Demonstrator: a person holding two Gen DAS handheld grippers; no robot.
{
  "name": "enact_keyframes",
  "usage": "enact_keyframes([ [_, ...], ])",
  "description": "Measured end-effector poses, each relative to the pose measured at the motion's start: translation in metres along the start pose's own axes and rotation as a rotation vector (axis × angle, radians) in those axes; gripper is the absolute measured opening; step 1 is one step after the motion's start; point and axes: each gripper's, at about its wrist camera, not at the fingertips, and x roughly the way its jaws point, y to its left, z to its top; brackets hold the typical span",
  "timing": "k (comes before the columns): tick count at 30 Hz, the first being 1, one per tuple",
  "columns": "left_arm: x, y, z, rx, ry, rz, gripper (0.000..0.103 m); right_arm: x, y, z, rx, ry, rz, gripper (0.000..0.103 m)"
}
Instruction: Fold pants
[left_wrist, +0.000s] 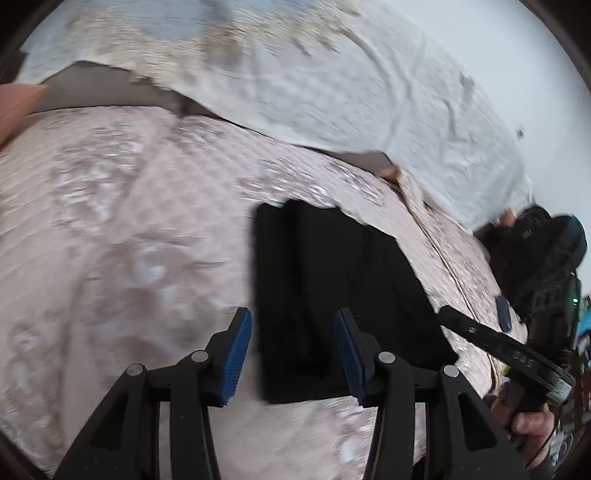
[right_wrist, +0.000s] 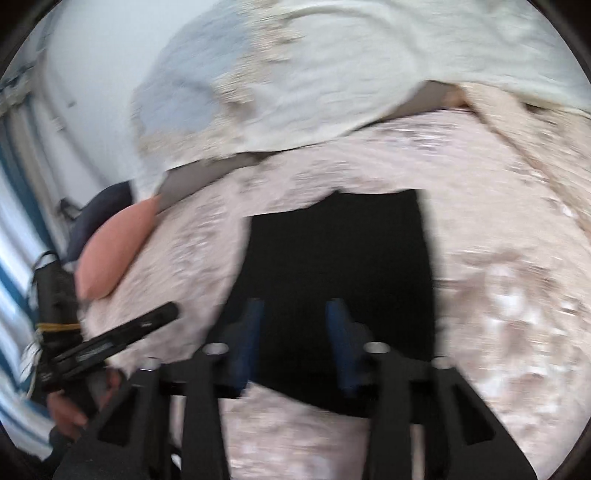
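The black pants (left_wrist: 332, 295) lie folded into a compact rectangle on the pink patterned bedspread (left_wrist: 129, 240). My left gripper (left_wrist: 293, 354) is open and empty, above the near left part of the pants. My right gripper (right_wrist: 295, 343) is open and empty, above the near edge of the pants (right_wrist: 332, 277). The right gripper also shows at the right of the left wrist view (left_wrist: 491, 328), held in a hand. The left gripper shows at the left of the right wrist view (right_wrist: 122, 336). Both views are motion-blurred.
A white-and-beige blanket (left_wrist: 332, 92) lies bunched along the far side of the bed. A pink pillow (right_wrist: 114, 251) and a dark cushion (right_wrist: 99, 214) sit at the bed's left end. A white wall (left_wrist: 517, 55) is behind.
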Motion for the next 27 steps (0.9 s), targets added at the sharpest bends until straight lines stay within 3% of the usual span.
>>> enact_keyframes([
  [3,0.010,-0.023,0.001,0.041,0.014,-0.034,0.049,0.003,-0.018,-0.006,0.026,0.013,-0.051,0.023],
  [5,0.010,-0.034,0.003,0.061,0.006,-0.065,0.049,0.021,-0.018,-0.015,-0.004,0.099,-0.064,0.023],
  [7,0.012,-0.042,0.007,0.080,0.002,-0.069,0.049,0.017,-0.014,-0.017,-0.045,0.078,-0.068,0.023],
  [10,0.019,-0.045,0.014,0.096,0.002,-0.046,0.049,0.012,-0.016,-0.007,-0.024,0.055,-0.018,0.023],
  [12,0.030,-0.045,0.017,0.119,0.023,-0.014,0.049,0.010,-0.020,0.001,-0.024,0.029,-0.051,0.023],
  [15,0.041,-0.043,0.010,0.137,0.063,0.005,0.049,0.022,-0.025,0.008,-0.029,0.075,-0.073,0.023],
  [19,0.037,-0.045,-0.009,0.213,0.042,0.057,0.049,0.025,-0.016,-0.006,-0.145,0.101,-0.118,0.023],
  [27,0.029,-0.040,-0.003,0.180,0.040,0.094,0.049,0.009,-0.012,-0.011,-0.154,0.062,-0.146,0.023],
])
